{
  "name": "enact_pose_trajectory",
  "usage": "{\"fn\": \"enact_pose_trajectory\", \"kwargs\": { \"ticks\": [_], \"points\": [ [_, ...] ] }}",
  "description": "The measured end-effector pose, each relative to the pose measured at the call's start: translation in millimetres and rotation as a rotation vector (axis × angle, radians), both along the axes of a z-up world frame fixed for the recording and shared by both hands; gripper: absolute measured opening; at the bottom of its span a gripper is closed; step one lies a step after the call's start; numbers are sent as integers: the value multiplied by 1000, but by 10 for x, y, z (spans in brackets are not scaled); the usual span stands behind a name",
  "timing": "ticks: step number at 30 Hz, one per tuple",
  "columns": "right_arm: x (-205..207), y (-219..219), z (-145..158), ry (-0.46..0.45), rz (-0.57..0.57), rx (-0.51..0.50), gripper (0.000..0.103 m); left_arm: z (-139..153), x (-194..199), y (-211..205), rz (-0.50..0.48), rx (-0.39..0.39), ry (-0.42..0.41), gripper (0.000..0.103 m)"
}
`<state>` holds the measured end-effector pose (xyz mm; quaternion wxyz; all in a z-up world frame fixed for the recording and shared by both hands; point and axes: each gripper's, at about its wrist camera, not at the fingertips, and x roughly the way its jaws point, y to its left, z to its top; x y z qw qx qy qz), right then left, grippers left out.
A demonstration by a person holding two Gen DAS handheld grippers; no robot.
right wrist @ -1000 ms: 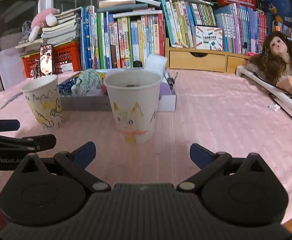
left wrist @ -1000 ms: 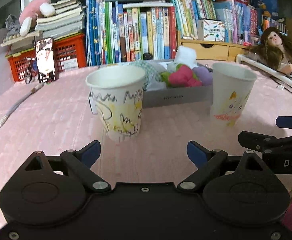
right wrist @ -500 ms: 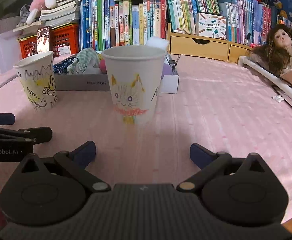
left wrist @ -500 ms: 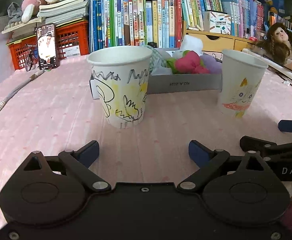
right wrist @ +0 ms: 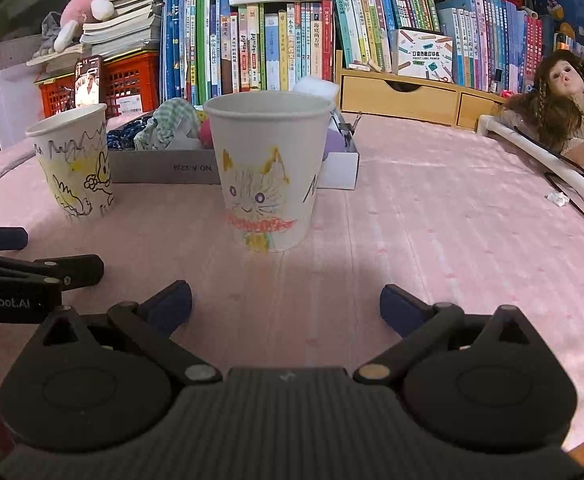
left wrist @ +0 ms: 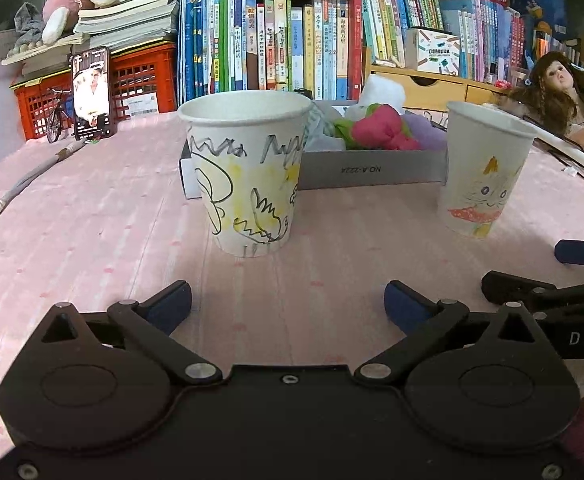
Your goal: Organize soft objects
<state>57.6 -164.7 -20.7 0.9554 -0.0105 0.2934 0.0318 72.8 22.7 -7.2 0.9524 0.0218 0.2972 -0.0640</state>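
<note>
Two drawn-on paper cups stand upright on the pink tablecloth. The yellow-scribbled cup is just ahead of my left gripper, whose jaws are opening with nothing between them. The cat cup stands ahead of my right gripper, which is open and empty. Behind the cups a low grey box holds soft things: a red and green cloth piece, a purple one, a checked cloth and a white lump.
A row of books and red crates line the table's far side, with a wooden drawer unit. A doll and a white rail lie at right. A cable runs along the left.
Both cups loom larger and lower in both views as the grippers tilted and drew nearer. The left gripper's fingers stand slightly wider apart than before.
</note>
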Motion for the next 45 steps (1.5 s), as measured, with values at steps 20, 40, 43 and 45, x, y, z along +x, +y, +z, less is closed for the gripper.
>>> {"fn": "enact_pose_trajectory", "kwargs": {
  "ticks": [20, 40, 43, 45],
  "points": [
    [-21, -1, -12, -16, -1, 0, 103, -20, -19, -4, -2, -2, -9, 103],
    [-25, -1, -15, -17, -1, 0, 103, -22, -17, -1, -1, -3, -9, 103],
    [-26, -2, -15, -17, -1, 0, 103, -25, -19, -3, -1, -3, -8, 103],
    [-25, -2, -16, -17, -1, 0, 103, -22, -18, -1, -1, -3, -9, 103]
  ]
}}
